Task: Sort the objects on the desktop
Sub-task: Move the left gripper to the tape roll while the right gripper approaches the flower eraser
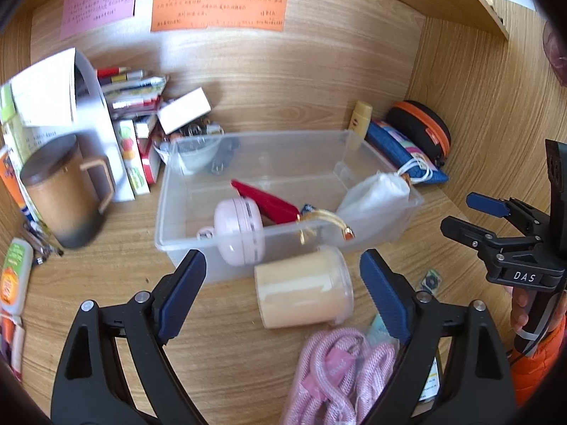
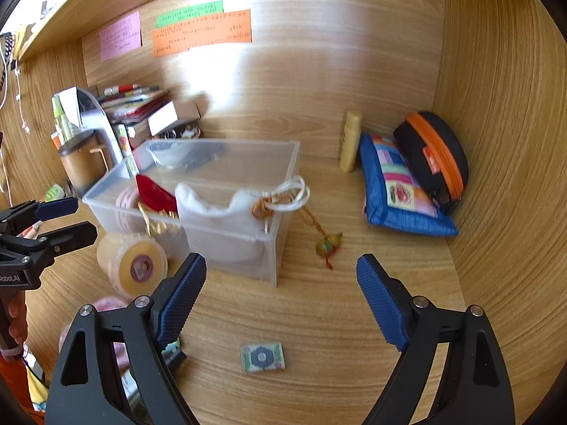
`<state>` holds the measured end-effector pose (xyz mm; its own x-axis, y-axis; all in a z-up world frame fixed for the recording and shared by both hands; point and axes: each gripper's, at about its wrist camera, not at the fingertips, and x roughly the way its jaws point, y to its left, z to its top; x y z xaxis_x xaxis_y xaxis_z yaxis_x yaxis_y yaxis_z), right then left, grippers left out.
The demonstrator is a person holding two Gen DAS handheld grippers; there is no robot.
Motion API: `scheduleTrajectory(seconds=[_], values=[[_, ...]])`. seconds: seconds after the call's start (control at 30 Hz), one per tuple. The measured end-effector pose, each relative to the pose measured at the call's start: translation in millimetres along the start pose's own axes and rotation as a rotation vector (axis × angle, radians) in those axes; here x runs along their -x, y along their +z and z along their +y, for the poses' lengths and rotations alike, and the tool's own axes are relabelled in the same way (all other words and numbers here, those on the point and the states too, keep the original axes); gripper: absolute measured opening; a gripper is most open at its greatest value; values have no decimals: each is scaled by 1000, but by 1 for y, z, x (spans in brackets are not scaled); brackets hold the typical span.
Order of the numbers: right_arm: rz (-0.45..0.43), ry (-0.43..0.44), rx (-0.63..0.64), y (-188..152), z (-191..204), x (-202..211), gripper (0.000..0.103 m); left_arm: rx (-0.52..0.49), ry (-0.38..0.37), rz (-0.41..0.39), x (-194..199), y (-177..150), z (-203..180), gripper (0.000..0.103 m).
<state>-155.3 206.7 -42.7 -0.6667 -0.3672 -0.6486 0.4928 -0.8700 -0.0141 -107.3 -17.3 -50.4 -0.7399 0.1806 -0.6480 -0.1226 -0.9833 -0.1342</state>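
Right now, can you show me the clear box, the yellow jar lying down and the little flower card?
clear box (image 2: 283,212): right wrist view, near corner wall.
yellow jar (image 1: 301,288): left wrist view, its side.
flower card (image 2: 262,357): right wrist view, printed face.

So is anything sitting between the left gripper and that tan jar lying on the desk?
Nothing visible. The left gripper is open and the tan jar lies on its side directly between the fingers, just in front of the clear bin.

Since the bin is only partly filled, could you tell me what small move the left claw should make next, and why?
Probably ease the left claw forward and down around the jar. The claw is open, the jar lies on its side on the desk between the fingers, just outside the bin, and nothing is gripped yet.
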Motion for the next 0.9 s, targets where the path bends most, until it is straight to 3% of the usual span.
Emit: scheduleTrajectory(seconds=[0.47,0.9], values=[[131,-7,16,-43,-3,-18,85,23,-39,99,-28,-23,-10,91],[201,13,25,-57,-10,-32,85,77,-46,180,-49,-25,-1,91]])
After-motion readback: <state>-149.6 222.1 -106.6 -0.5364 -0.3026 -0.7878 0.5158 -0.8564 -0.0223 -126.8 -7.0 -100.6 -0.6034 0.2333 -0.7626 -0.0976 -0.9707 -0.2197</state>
